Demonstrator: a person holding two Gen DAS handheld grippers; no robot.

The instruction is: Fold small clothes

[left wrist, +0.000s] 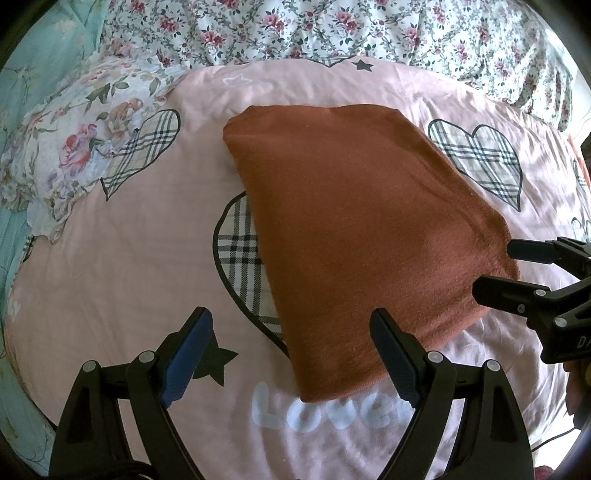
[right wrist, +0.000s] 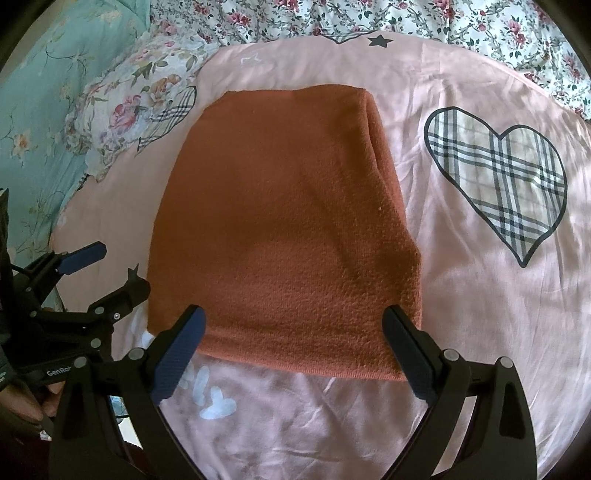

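Observation:
A rust-orange knitted cloth (left wrist: 354, 229) lies folded into a flat rectangle on the pink sheet (left wrist: 110, 280); the right wrist view shows the cloth (right wrist: 284, 229) straight ahead. My left gripper (left wrist: 291, 325) hovers open over the cloth's near left corner, nothing between its blue pads. My right gripper (right wrist: 293, 325) is open too, its fingers spread over the cloth's near edge without holding it. From the left wrist view the right gripper (left wrist: 495, 267) appears at the cloth's right corner. The left gripper (right wrist: 122, 271) shows at the cloth's left edge in the right wrist view.
The pink sheet bears plaid hearts (right wrist: 498, 177), black stars and white letters (left wrist: 325, 410). A floral pillow (left wrist: 81, 147) lies at the left, a floral quilt (left wrist: 332, 29) runs along the back, and teal bedding (right wrist: 55, 85) fills the far left. A hand (right wrist: 26, 402) grips the left tool.

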